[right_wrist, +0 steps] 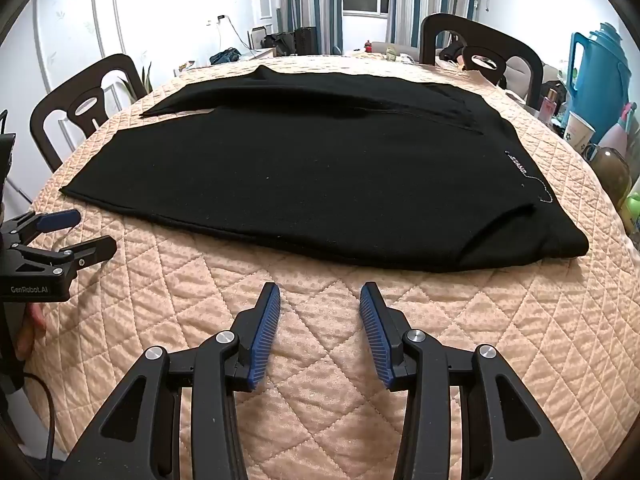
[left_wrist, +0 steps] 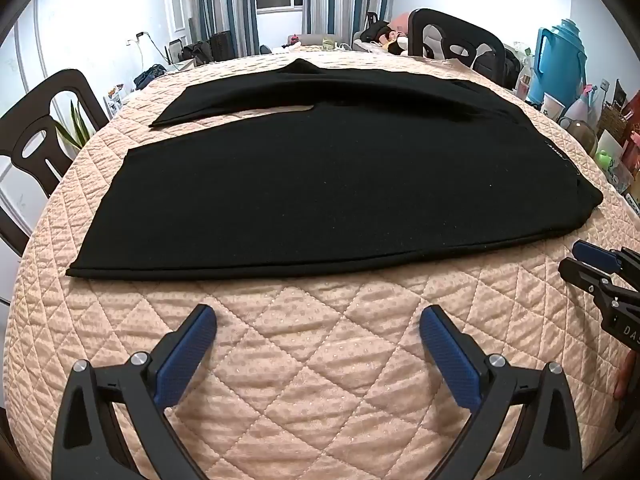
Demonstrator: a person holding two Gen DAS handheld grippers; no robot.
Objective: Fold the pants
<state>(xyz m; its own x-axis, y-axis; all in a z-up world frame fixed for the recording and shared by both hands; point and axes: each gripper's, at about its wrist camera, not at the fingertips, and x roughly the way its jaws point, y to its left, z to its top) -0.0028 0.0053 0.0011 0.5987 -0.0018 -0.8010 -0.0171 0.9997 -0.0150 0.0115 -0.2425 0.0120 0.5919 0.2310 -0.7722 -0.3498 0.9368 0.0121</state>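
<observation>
A: In the left wrist view, where are the black pants (left_wrist: 320, 176)?

B: They lie flat across the middle of the frame, on the peach quilted cover (left_wrist: 320, 360) of the table. One leg is folded toward the upper left, with a narrow strip of cover between the two legs.

A: And the left gripper (left_wrist: 318, 320)?

B: It is at the bottom centre. Its jaws stand wide apart and hold nothing; only the cover is between them. The right gripper (left_wrist: 576, 258) shows at the right edge, just beside the waist end of the pants.

A: Now the right wrist view?

B: The pants (right_wrist: 312, 184) fill the centre, with the waist at the right, where white letters show. The right gripper (right_wrist: 320, 296) is at the bottom centre, its jaws moderately apart and empty, near the front edge of the pants but not touching. The left gripper (right_wrist: 96, 232) is at the left edge, open. A dark chair (right_wrist: 80, 108) stands in the upper left.
</observation>
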